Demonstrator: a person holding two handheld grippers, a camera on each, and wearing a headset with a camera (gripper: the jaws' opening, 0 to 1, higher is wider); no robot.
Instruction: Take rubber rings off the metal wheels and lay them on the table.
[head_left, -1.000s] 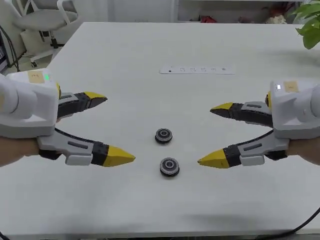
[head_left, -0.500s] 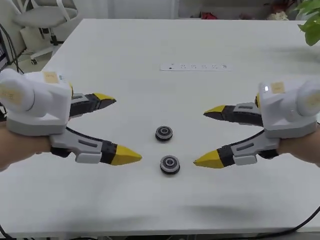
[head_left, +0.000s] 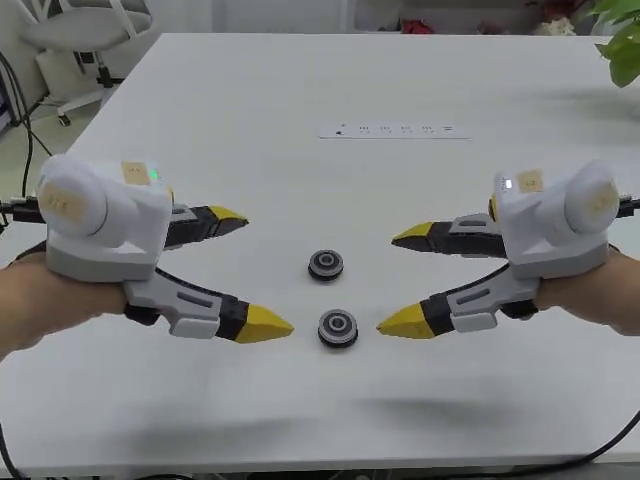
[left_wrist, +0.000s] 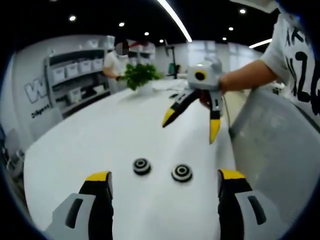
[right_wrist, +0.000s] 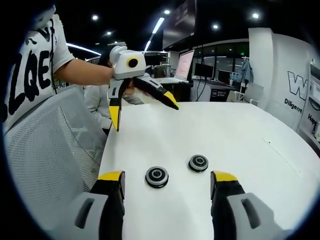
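Though gaping empty, left hand-held gripper (head_left: 262, 272) and right hand-held gripper (head_left: 388, 282) (flanking wheels (head_left: 338, 328)) have edged inward.

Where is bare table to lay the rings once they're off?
Free: the wide stretch between the power strip and the far wheel, and the front edge below the near wheel. Crowded: the middle, where left tool and right tool flank both wheels.

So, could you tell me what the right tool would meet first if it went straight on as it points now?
Probably the near wheel, just ahead of the right tool between its open jaws, though its height above the table is unclear.
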